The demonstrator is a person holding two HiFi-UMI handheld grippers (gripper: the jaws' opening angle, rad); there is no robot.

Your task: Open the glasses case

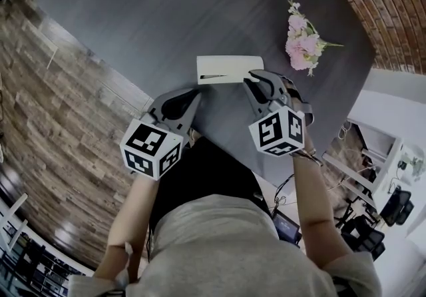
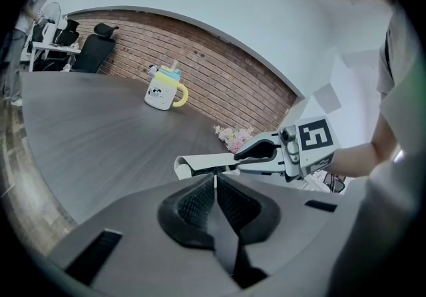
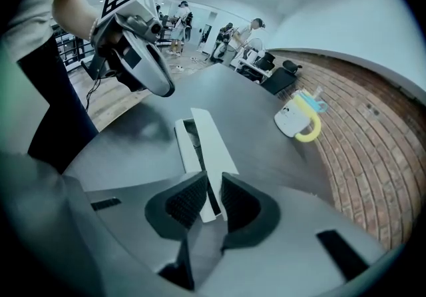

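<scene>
The white glasses case (image 1: 229,68) lies on the dark table (image 1: 153,16), right in front of me. In the right gripper view one long white edge of the case (image 3: 206,139) runs in between the pads, and my right gripper (image 3: 212,192) is shut on it at the case's right end (image 1: 255,78). My left gripper (image 2: 215,179) has its jaws together, tips at the case's left end (image 2: 200,164). Whether it pinches any part of the case is hidden. The head view shows the left gripper (image 1: 197,92) just below the case's near left corner.
A bunch of pink flowers (image 1: 303,42) lies to the right of the case. A white mug with a yellow handle (image 3: 299,122) stands farther back on the table. The table's curved edge (image 1: 100,66) runs at the left over the wood floor. A brick wall (image 2: 219,69) stands behind.
</scene>
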